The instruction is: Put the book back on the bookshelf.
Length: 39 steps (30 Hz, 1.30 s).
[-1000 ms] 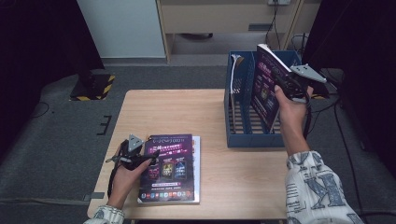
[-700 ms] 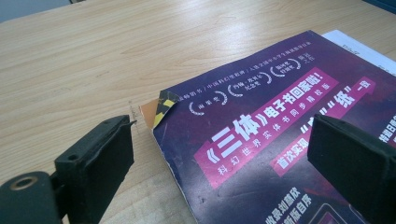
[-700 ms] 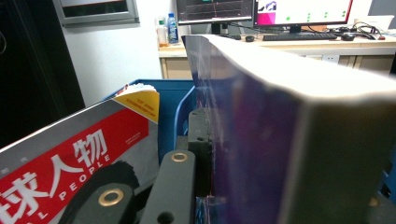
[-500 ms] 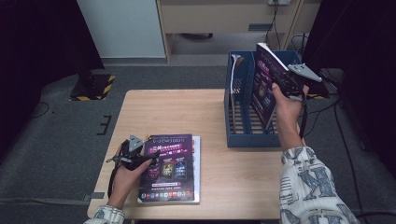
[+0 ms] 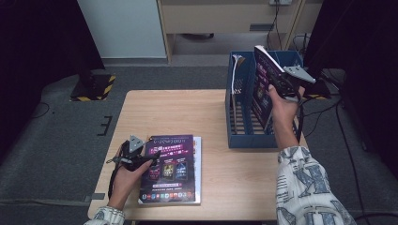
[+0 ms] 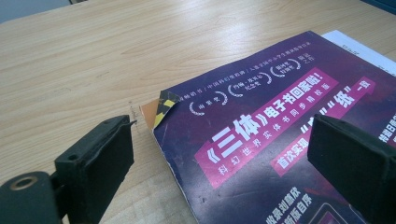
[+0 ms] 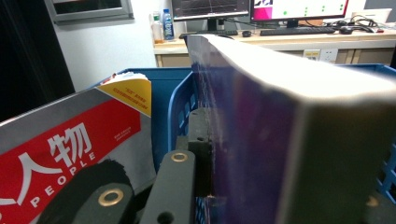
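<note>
Lowered purple book (image 5: 263,84) sinks into blue rack (image 5: 237,126).

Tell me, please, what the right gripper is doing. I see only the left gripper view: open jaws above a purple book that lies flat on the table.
Observer: The right gripper is shut on a second purple book and holds it upright over a blue file rack.
Operator: Is that rack empty?
Observer: No. A red-and-white PEOPLE magazine stands in it, beside the held book.
</note>
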Motion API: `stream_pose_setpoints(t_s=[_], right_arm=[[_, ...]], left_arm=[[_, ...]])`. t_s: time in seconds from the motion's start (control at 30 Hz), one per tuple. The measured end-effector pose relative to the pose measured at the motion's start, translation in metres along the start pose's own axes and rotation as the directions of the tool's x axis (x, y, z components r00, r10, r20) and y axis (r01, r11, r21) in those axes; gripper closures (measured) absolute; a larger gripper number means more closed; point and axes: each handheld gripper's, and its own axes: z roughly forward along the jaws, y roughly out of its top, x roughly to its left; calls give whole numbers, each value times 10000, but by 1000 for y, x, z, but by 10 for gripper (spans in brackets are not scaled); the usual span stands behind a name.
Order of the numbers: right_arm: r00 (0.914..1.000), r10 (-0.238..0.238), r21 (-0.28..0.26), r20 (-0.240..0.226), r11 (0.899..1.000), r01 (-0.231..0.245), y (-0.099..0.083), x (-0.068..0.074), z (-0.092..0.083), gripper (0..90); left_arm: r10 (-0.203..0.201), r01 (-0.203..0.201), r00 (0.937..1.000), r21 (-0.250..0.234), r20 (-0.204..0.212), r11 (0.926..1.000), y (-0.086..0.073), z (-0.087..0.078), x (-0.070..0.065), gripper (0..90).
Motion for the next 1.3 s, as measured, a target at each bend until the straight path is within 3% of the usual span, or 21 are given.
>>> stream_pose_setpoints(t_s=[0.47,0.73,1.03,1.3], right_arm=[[9976,-460,-191,516,9987,470,-11,1,4,825],[9980,-199,-248,601,9995,215,-26,-3,8,825],[9955,-545,-224,779,9982,564,-36,0,11,825],[9946,-353,-275,979,9989,381,-45,-1,14,824]], left_arm=[[63,-63,10000,1,-26,10000,0,1,-1,67],[61,-61,10000,-9,-4,10000,0,1,-1,67],[93,-93,10000,3,5,10000,0,2,-1,67],[119,-119,9999,31,29,9999,0,2,-2,68]])
